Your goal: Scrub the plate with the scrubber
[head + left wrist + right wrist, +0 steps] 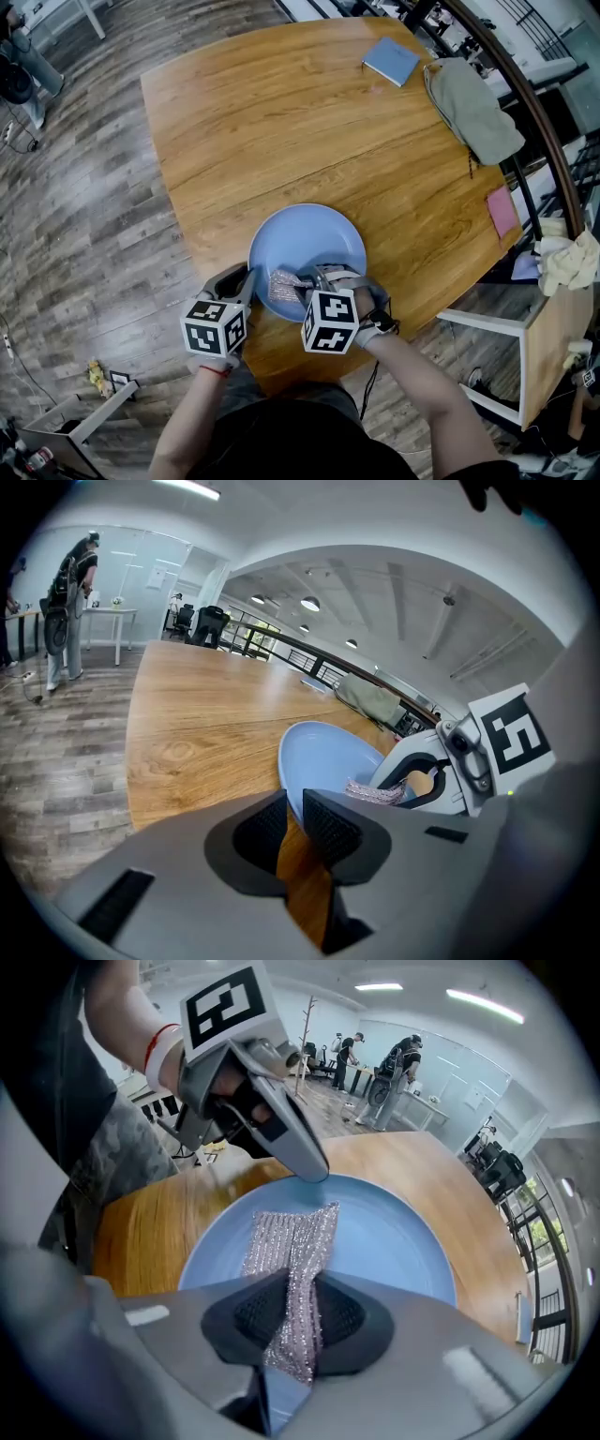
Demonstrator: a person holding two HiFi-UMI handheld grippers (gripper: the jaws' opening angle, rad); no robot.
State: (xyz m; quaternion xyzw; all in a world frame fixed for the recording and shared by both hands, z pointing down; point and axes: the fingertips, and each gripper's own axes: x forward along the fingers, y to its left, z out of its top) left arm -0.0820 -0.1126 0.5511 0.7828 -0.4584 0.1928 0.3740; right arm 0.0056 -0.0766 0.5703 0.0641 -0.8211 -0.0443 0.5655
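Note:
A round light-blue plate (314, 239) lies near the front edge of the wooden table (281, 112). My left gripper (246, 277) is shut on the plate's near-left rim; in the left gripper view the rim (298, 778) runs between the dark pads of the left gripper (292, 810). A silvery-pink mesh scrubber (283, 285) rests on the plate's near part. My right gripper (302, 281) is shut on it. In the right gripper view the scrubber (292, 1241) hangs from the right gripper (298, 1312) and drapes flat on the plate (403, 1241), just short of the left gripper (281, 1143).
A blue notebook (391, 60) and a grey-green bag (473, 108) lie at the table's far right. A pink cloth (502, 211) sits at the right edge, above a white frame (487, 328). Wood floor surrounds the table. People stand far off (70, 602).

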